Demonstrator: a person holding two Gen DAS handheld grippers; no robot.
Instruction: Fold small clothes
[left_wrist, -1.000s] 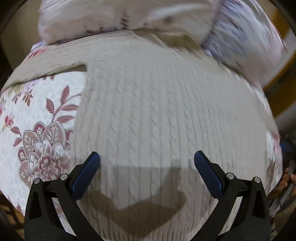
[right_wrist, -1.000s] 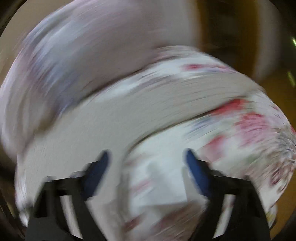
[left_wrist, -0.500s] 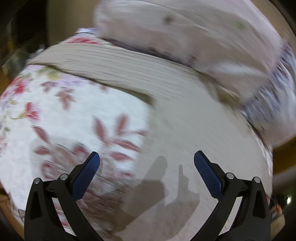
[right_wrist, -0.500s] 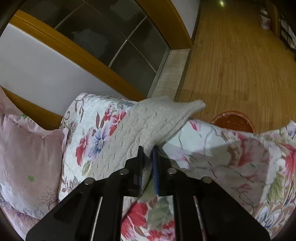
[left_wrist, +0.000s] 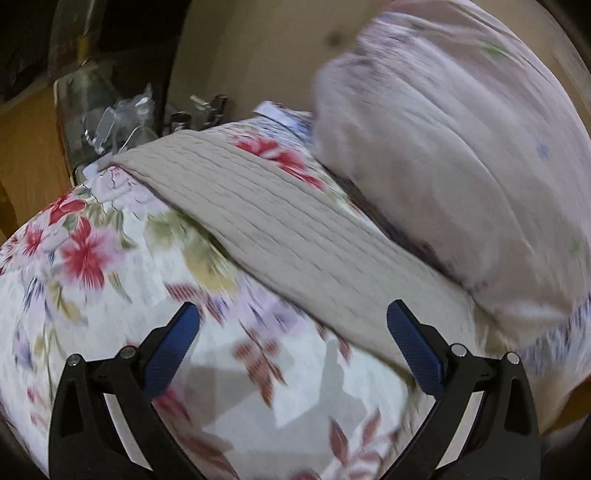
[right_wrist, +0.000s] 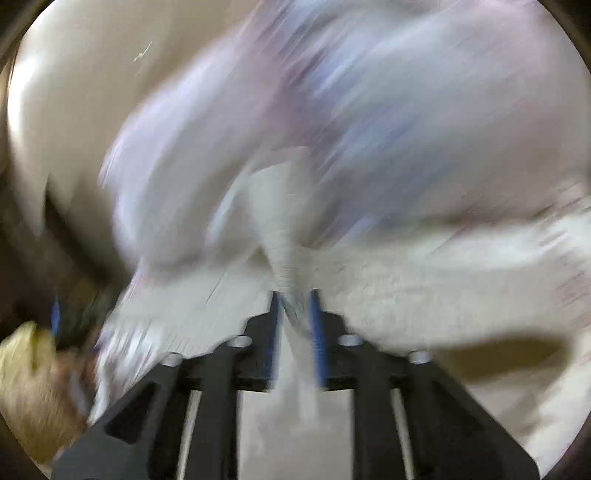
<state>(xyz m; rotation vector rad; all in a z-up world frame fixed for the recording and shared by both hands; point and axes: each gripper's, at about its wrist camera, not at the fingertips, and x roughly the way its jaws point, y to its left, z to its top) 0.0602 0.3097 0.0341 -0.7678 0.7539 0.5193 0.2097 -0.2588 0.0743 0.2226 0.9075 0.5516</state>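
Right wrist view: the right gripper (right_wrist: 294, 295) pinches a sweater (right_wrist: 284, 236) fold at 6 o'clock (heavily blurred). Left gripper (left_wrist: 293, 321) hangs spread and empty over the quilt (left_wrist: 92, 295); the sleeve (left_wrist: 280, 236) runs 10 to 4 o'clock beyond, so carry the fold slowly, keeping edges aligned.

It was a home bedroom: a bed with a flowered quilt (left_wrist: 92, 280), a pink pillow (left_wrist: 461, 155) and a cluttered bedside stand (left_wrist: 122, 122).

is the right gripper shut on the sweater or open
Shut on it. In the right wrist view the right gripper has its blue pads close together with a bunch of the beige knit sweater pinched between them, despite blur.
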